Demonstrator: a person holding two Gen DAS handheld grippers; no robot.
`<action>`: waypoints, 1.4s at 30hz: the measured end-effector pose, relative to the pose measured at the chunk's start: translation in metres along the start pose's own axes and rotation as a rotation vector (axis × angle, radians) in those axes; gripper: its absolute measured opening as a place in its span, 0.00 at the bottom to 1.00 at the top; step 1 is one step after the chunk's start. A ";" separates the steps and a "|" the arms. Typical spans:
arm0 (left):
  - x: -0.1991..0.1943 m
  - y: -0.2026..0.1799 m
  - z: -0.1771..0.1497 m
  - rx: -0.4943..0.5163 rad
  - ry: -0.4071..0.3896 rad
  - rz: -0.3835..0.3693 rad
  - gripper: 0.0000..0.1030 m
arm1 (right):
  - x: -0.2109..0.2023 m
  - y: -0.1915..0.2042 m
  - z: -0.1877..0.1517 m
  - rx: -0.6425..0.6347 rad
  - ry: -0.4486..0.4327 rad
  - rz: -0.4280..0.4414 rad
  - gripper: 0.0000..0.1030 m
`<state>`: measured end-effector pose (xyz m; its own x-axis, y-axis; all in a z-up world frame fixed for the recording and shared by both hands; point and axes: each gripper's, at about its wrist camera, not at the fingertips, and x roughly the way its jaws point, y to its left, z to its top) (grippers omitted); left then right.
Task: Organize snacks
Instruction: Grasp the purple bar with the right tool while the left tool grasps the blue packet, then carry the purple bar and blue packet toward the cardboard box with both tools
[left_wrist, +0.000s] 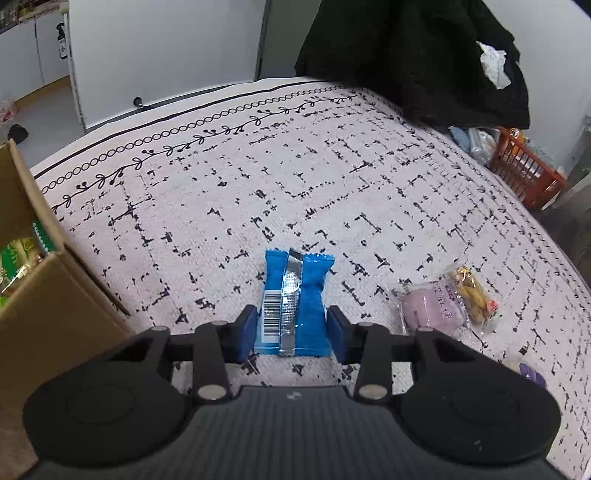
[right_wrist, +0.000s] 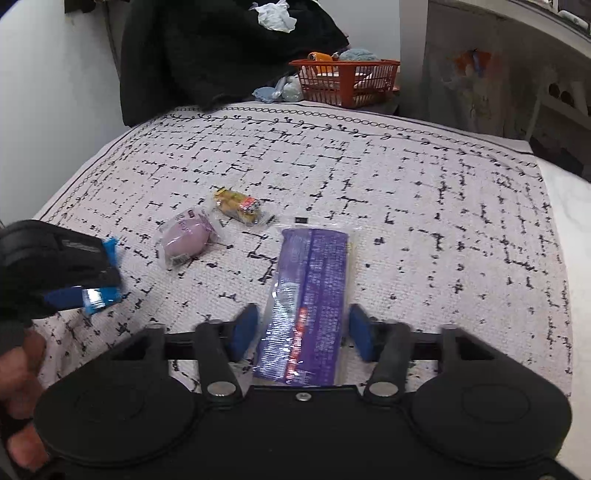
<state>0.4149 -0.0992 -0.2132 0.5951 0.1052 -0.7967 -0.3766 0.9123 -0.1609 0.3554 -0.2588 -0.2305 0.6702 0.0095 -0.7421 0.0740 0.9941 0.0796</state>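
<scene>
Left wrist view: left gripper (left_wrist: 291, 325) straddles the blue packet (left_wrist: 295, 302) on the rug (left_wrist: 221, 206), jaws touching its sides, near the cardboard box (left_wrist: 44, 288). Right gripper (right_wrist: 301, 332) stands wide around the purple packet (right_wrist: 310, 291), ready to close.

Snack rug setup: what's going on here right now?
A person is sorting snacks on a patterned rug with a handheld gripper in each hand. The left gripper has its pads on either side of a blue packet, close to or touching it. The right gripper is open around a long purple packet, with gaps on both sides. A pink bun pack and a yellow snack pack lie loose. A cardboard box already holding snacks sits at left.
</scene>
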 end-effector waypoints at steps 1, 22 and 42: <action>-0.001 0.001 0.001 0.005 0.002 -0.005 0.35 | -0.001 -0.001 0.000 0.006 -0.001 0.006 0.41; -0.102 0.031 0.010 0.006 -0.078 -0.105 0.34 | -0.042 0.022 0.011 0.018 -0.066 0.117 0.35; -0.161 0.113 0.022 -0.058 -0.146 -0.024 0.34 | -0.092 0.077 0.014 -0.045 -0.134 0.271 0.35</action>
<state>0.2921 -0.0043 -0.0910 0.7001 0.1437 -0.6995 -0.3987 0.8913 -0.2160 0.3097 -0.1842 -0.1468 0.7525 0.2640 -0.6034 -0.1521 0.9610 0.2308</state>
